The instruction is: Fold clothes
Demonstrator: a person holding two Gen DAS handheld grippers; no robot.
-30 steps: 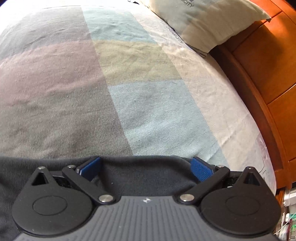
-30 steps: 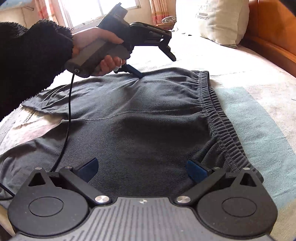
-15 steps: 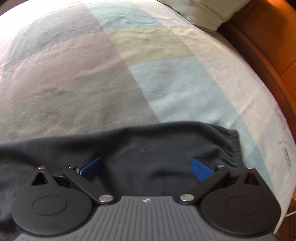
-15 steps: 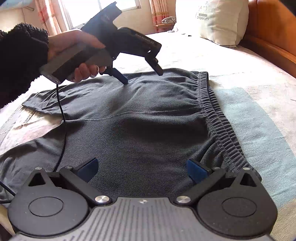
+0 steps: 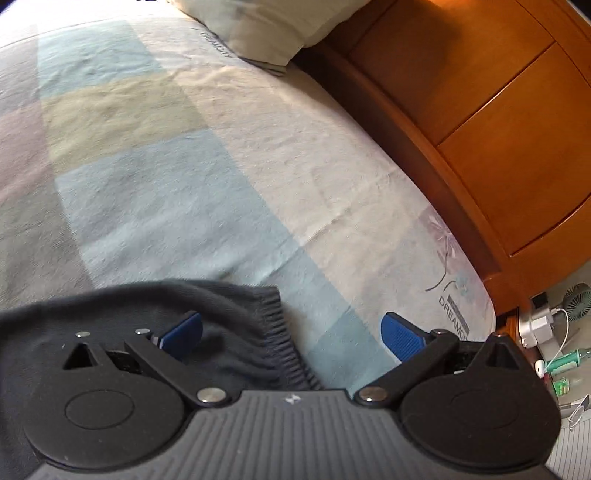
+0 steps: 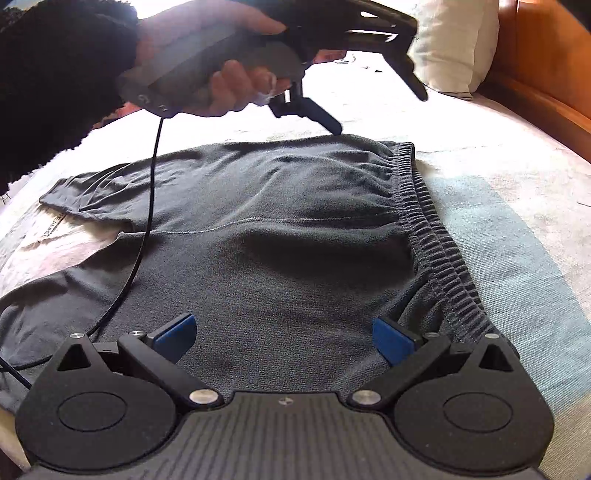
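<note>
The right gripper point(image 6: 282, 334) is positioned low over the near edge of the dark grey trousers point(image 6: 280, 236), jaws spread wide, with nothing between the blue pads point(image 6: 391, 338); the near hem of the fabric is hidden beneath the gripper body. The trousers lie flat on the bed sheet point(image 6: 517, 229), with the ribbed waistband point(image 6: 428, 229) running along the right side and the legs extending left, where they are cut off by the frame edge. At the far corner of the waistband, the left gripper point(image 6: 380, 110) is held by a hand point(image 6: 218, 74) in a black fleece sleeve point(image 6: 59, 81), jaws set wide; one fingertip is touching or just above the cloth, and contact cannot be confirmed. In the left wrist view, the left gripper point(image 5: 291, 332) straddles the waistband corner point(image 5: 273, 321), one pad over the fabric, the other over bare sheet. Beyond lie a pillow point(image 5: 266, 29), partly cut off, and the wooden headboard point(image 5: 480, 110). Strong backlight washes out the far bed.
</note>
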